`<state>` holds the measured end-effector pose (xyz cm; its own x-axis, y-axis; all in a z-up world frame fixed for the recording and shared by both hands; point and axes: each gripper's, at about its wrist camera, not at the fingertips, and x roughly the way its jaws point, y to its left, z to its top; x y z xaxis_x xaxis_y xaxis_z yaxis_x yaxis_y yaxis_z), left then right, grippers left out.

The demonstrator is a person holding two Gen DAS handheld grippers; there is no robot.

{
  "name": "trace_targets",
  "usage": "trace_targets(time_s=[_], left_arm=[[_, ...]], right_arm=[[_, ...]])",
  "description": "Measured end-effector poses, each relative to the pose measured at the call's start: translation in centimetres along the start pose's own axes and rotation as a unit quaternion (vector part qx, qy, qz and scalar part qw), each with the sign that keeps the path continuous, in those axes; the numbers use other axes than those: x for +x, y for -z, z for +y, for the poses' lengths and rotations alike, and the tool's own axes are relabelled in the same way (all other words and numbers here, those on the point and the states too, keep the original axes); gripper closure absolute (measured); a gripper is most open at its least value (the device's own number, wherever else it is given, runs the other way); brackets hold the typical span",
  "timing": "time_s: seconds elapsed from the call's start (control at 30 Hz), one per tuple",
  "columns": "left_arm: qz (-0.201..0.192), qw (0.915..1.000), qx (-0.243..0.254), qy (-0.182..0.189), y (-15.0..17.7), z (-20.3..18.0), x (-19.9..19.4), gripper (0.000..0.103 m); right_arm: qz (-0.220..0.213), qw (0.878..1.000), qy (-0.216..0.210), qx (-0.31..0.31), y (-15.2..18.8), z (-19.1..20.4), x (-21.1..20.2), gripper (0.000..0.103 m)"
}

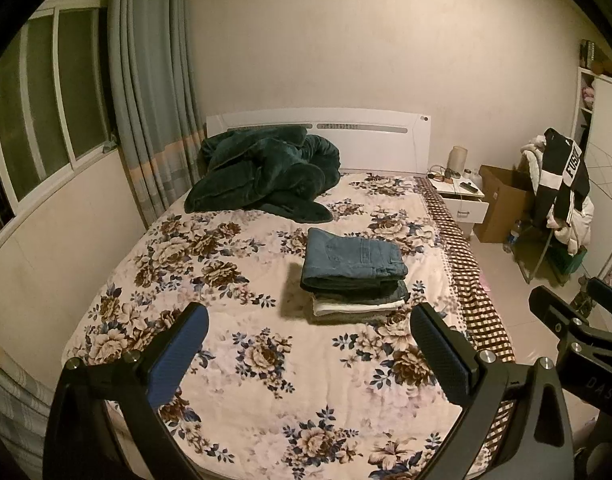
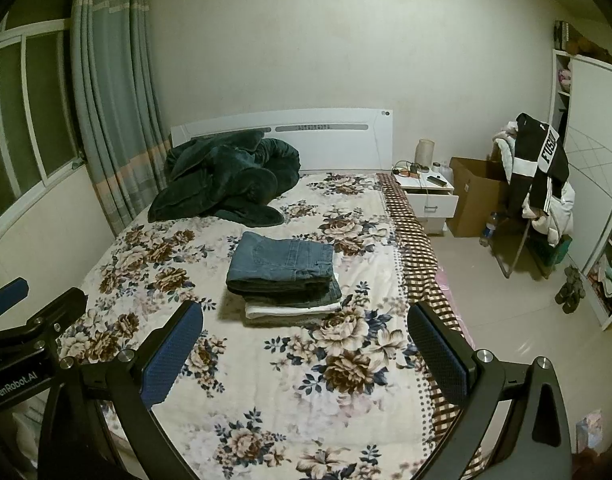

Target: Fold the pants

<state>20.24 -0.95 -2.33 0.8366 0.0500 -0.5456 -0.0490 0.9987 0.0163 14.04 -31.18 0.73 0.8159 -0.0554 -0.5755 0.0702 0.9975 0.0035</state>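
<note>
Folded blue jeans lie on top of a small stack of folded clothes in the middle of the floral bed; the stack also shows in the right wrist view. My left gripper is open and empty, held above the near part of the bed, short of the stack. My right gripper is open and empty too, to the right of the left one, also short of the stack. The right gripper shows at the right edge of the left wrist view.
A dark green blanket is heaped at the head of the bed by the white headboard. A nightstand, a cardboard box and a chair with clothes stand right of the bed. Curtain and window are left.
</note>
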Motion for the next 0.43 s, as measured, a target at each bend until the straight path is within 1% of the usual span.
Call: trace_targets(time_s=[0.3, 0.43], left_arm=[[-0.002, 1.0000, 0.000, 0.000, 0.18, -0.05, 0.00, 0.000], [-0.006, 1.0000, 0.001, 0.000, -0.31, 0.27, -0.26, 0.000]], right_arm=[[0.000, 1.000, 0.000, 0.002, 0.14, 0.06, -0.11, 0.000], [-0.001, 1.000, 0.002, 0.002, 0.22, 0.11, -0.21, 0.000]])
